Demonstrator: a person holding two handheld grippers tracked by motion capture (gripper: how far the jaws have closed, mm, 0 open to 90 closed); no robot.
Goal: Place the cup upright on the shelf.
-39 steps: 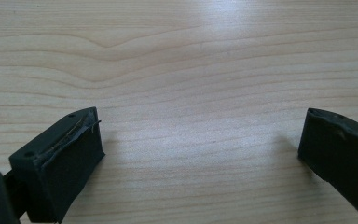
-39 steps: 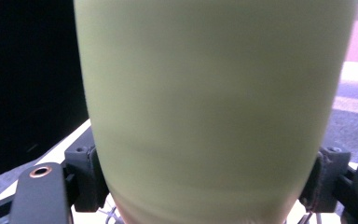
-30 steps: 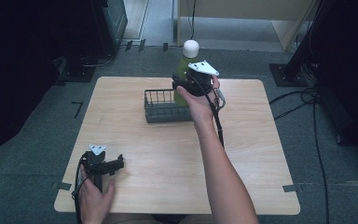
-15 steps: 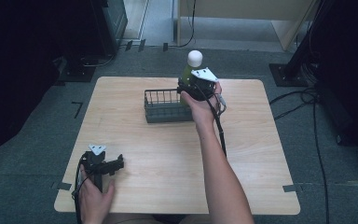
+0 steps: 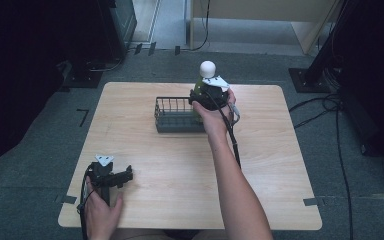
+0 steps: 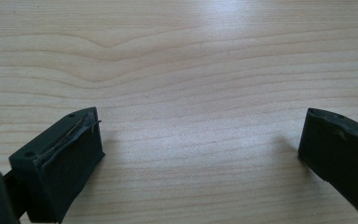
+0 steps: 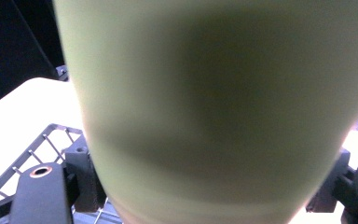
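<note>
**Holding a green bottle over the basket edge**

Looking from the biggest thing down, we see the wooden table [image 5: 280,165] first. It is wide and mostly bare.

Next comes the dark wire basket [image 5: 172,116]. It sits near the far middle of the table.

Then we see the green bottle [image 5: 201,85] with its round white cap [image 5: 207,68]. It is upright at the right end of the basket, up in the air or just above the rim. We cannot tell from above if its bottom touches anything. In the right gripper view the bottle [image 7: 214,107] is very close and blurry, and the wire rack [image 7: 42,149] shows below it on the left.

Our right gripper [image 5: 206,98] squeezes the bottle low on its body, with one jaw on each side. Our left gripper [image 5: 111,176] rests near the front left corner of the table, well apart from the basket. In the left gripper view its jaws are spread wide with nothing but bare wood [image 6: 191,70] between them.

We think a few things could go wrong. The bottle is smooth and round, so it could slip if we loosen our squeeze. It is tall, so it could tip over if we set it on the wires crooked. Its bottom could also bump the basket rim and push the basket away, since nothing holds the basket in place.
</note>
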